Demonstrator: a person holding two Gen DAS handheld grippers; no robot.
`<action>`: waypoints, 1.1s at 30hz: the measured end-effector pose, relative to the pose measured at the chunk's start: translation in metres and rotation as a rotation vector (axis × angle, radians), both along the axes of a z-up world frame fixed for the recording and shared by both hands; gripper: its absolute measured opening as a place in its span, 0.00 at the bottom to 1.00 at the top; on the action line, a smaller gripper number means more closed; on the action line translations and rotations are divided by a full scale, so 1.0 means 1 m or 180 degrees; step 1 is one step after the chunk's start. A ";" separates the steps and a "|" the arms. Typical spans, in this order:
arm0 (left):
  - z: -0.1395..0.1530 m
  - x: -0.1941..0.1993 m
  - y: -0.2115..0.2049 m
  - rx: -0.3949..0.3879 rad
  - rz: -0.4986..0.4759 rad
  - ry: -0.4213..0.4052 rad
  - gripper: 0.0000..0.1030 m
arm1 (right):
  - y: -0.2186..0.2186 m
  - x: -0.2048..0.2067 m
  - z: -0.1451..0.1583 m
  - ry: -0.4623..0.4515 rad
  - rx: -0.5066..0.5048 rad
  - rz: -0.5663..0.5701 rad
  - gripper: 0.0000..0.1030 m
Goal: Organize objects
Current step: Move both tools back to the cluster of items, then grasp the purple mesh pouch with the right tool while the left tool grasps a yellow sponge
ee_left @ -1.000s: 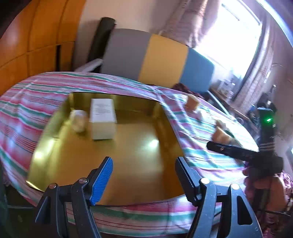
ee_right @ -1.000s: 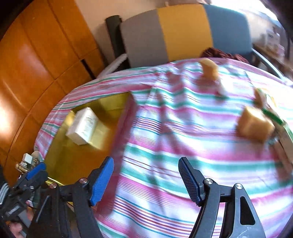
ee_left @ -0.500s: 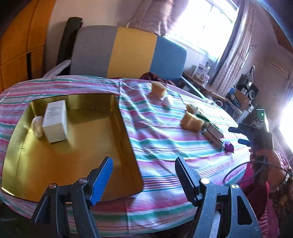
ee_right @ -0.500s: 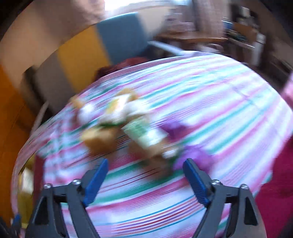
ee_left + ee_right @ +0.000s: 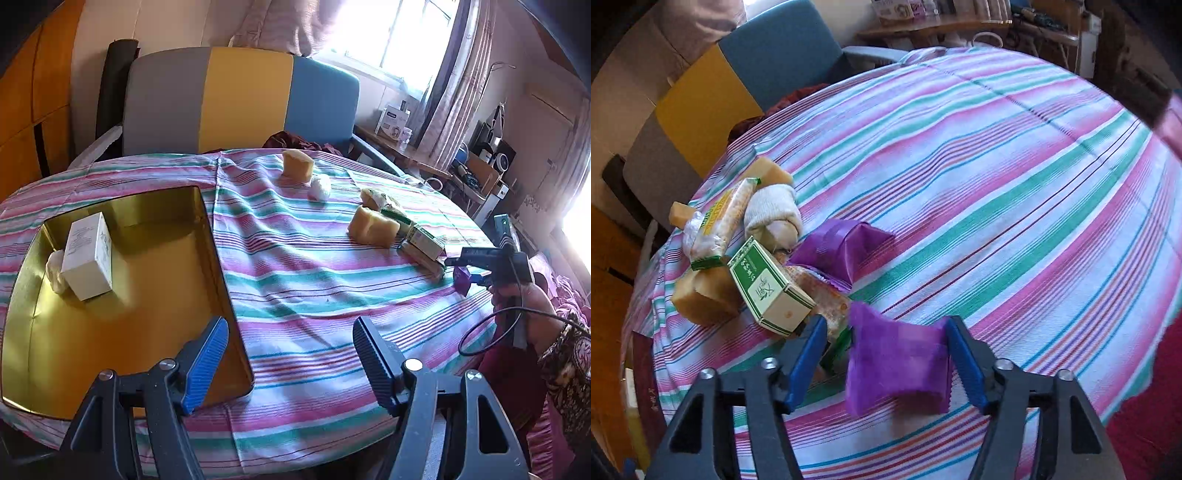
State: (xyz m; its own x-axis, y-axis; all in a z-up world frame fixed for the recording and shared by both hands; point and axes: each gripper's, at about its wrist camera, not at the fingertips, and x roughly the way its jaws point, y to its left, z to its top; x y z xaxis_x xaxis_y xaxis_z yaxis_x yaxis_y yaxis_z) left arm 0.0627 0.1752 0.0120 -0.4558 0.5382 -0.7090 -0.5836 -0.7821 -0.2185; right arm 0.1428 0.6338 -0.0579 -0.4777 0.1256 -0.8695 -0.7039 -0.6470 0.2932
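While closing in on the purple packet [image 5: 897, 365], spans it with the fingers [image 5: 809, 350] of the right gripper [image 5: 882, 347], narrowing but not yet pinching: one pad right at the packet's edge, the other a little apart from it. Finds the packet at the near edge of the striped table [image 5: 997, 166], just beside a green-and-white box [image 5: 768, 288], near a second purple packet [image 5: 842, 251] and a heap of yellow sponges [image 5: 701, 299]. Looks like the pick-up step of the tidying. Calls next, most likely, for a firm squeeze from both sides, a lift clear of the heap, then a carry across to the gold tray [image 5: 218, 236], well apart on the far side and already holding a white box [image 5: 88, 254]. Leaves the left gripper [image 5: 290, 354] wide open and empty above the tray's near corner.
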 end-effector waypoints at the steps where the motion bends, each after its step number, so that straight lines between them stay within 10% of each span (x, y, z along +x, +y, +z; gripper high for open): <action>1: 0.001 -0.001 0.002 -0.0005 -0.0012 0.0002 0.68 | -0.001 0.000 0.000 -0.0010 0.0030 0.0017 0.58; 11: 0.007 -0.016 0.040 -0.0039 -0.0122 -0.0014 0.68 | -0.005 0.016 0.007 0.0109 -0.0082 -0.0116 0.73; 18: 0.006 -0.026 0.070 -0.0078 -0.0212 -0.0030 0.68 | -0.018 0.010 0.003 -0.0065 0.0039 0.0168 0.48; 33: -0.019 -0.086 0.210 -0.0428 -0.0887 0.0192 0.70 | -0.006 0.019 0.020 0.0632 -0.0257 0.0055 0.45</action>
State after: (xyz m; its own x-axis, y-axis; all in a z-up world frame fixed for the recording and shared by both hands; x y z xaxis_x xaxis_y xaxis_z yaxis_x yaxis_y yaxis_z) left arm -0.0234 0.3847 -0.0073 -0.3473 0.5517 -0.7583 -0.7883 -0.6097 -0.0825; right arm 0.1616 0.6276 -0.0375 -0.6420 0.0497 -0.7651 -0.6161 -0.6273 0.4763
